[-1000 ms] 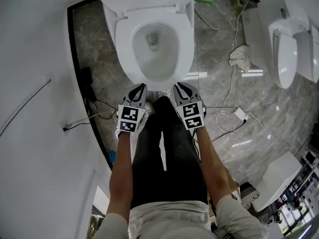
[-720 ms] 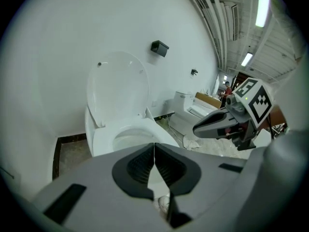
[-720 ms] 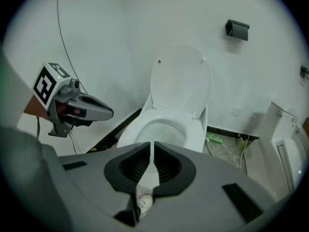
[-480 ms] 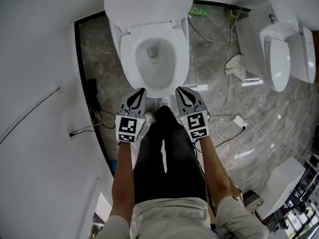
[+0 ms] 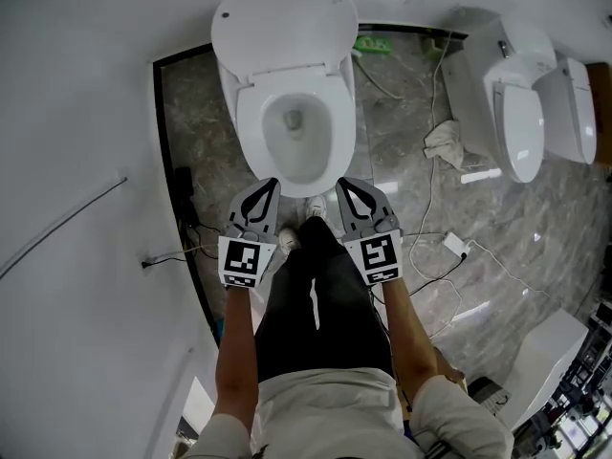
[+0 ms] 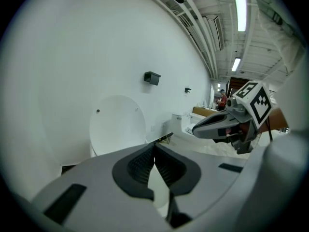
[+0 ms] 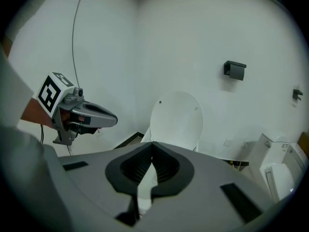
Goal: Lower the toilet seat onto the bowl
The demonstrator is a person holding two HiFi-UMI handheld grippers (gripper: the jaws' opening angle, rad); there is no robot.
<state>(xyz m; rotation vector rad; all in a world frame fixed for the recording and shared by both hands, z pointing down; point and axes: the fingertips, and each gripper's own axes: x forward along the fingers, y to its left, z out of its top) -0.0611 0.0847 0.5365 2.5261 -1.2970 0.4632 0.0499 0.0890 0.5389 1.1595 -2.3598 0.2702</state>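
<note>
The white toilet stands against the wall with its seat (image 5: 251, 127) lying flat on the bowl. Its lid (image 5: 284, 22) stands up behind; the gripper views show that lid (image 6: 117, 124) (image 7: 176, 120) as an upright oval. My left gripper (image 5: 271, 185) and right gripper (image 5: 341, 184) hover side by side above the bowl's front rim, touching nothing. The left gripper (image 6: 154, 146) is shut and empty. The right gripper (image 7: 152, 145) has just closed with nothing between its jaws.
A second toilet (image 5: 512, 113) stands to the right, with a white cloth (image 5: 442, 143), a power adapter (image 5: 453, 246) and loose cables on the marble floor between. The white wall curves along the left. The person's dark-trousered legs (image 5: 316, 295) stand right before the bowl.
Both grippers have risen side by side in front of the bowl. The toilet looks smaller in the head view and its whole lid has come into frame.
</note>
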